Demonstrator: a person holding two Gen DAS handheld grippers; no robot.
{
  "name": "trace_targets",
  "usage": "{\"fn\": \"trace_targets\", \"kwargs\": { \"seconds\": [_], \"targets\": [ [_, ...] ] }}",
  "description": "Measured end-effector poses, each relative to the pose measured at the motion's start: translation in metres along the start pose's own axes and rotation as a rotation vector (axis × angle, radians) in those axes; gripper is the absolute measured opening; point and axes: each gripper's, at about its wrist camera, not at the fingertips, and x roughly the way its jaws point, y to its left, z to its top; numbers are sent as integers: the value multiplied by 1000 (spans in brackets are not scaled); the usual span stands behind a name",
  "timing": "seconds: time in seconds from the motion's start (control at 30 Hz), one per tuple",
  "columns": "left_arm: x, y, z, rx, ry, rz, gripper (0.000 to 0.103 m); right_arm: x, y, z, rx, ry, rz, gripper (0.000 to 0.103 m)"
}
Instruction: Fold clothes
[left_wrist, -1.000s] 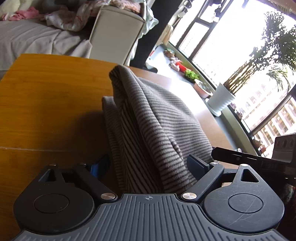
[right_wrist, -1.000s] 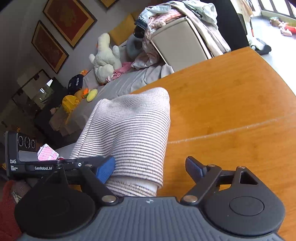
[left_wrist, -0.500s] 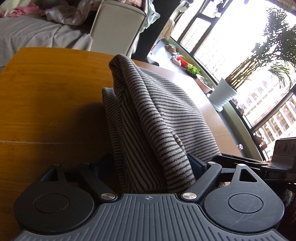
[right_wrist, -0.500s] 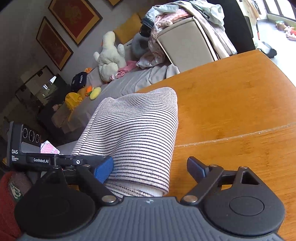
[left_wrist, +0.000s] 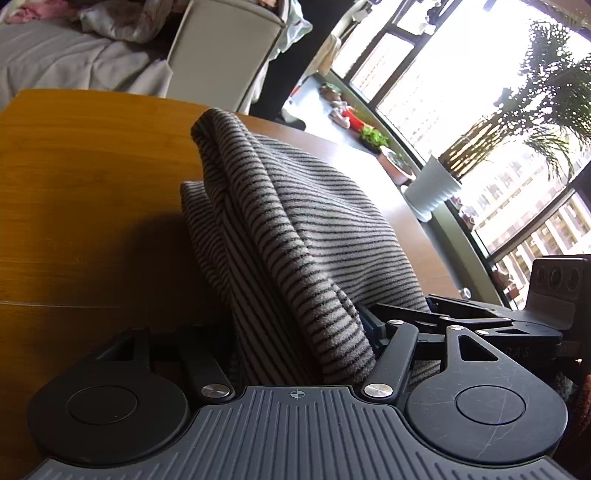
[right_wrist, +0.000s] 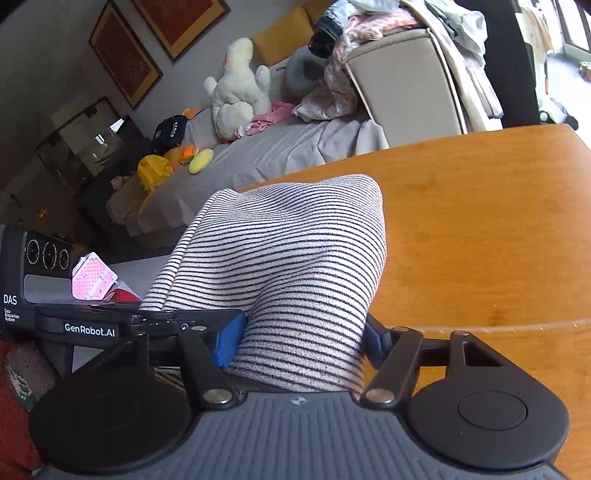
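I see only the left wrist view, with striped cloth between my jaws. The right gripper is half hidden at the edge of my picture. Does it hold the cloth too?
Observer: Yes. In the right wrist view the right gripper has its jaws shut on the striped garment, with cloth filling the gap between them.
Operator: Which way does the cloth run from there?
Observer: It runs forward to a rounded fold that points at the back edge of the wooden table. There is bare wood to the right of it.
Operator: What stands behind that edge?
Observer: A grey bed with a white plush toy sitting on it.
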Motion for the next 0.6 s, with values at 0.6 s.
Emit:
{"fn": "trace_targets", "kwargs": {
  "seconds": [0.6],
  "targets": [
    [-33,139,50,-164,-174,80,68,142,39,76,-215,15,88,73]
  ]
}}
